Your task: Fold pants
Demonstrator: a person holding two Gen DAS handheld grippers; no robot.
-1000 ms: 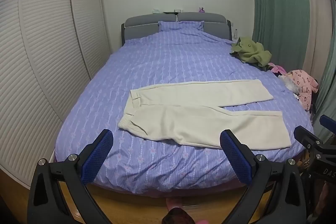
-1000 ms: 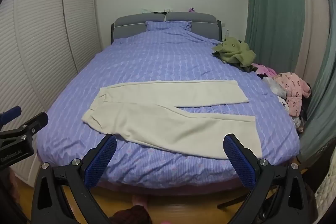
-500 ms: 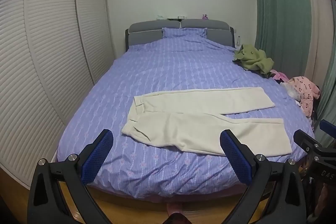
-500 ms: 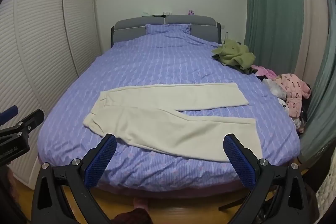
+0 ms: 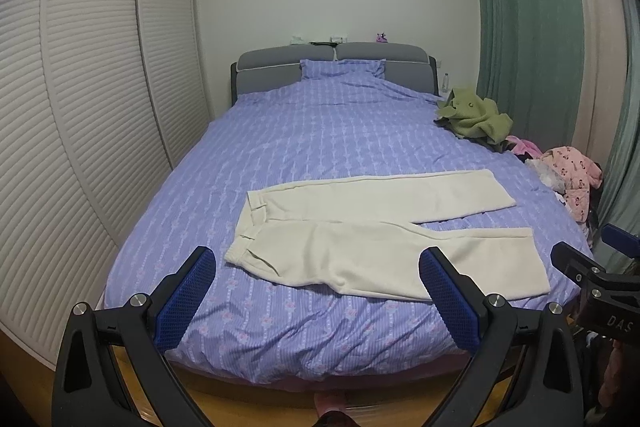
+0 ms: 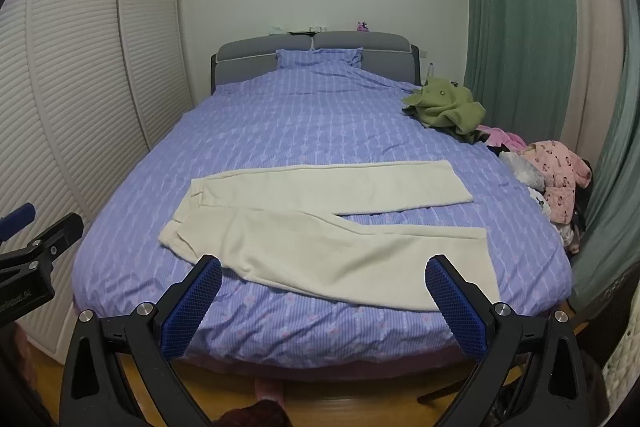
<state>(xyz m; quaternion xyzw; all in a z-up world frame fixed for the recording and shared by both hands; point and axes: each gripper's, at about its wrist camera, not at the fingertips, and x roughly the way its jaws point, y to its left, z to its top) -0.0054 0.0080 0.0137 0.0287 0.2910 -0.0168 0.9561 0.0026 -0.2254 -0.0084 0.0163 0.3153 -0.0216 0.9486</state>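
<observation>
Both grippers, left (image 5: 316, 269) and right (image 6: 324, 277), gape wide and empty before me. Ahead of them the pants (image 5: 372, 227) lie flat on the bed (image 5: 320, 131); my blue fingers (image 6: 456, 307) hide part of the near leg.

My room is dim and evenly lit, with a cool bluish cast and no glare. Shadows are soft and faint. My fisheye views bend the wardrobe doors (image 5: 80, 107) and curtain (image 6: 520, 27) strongly at the edges, with black corners. Focus stays fairly sharp; detail is slightly grainy.
</observation>
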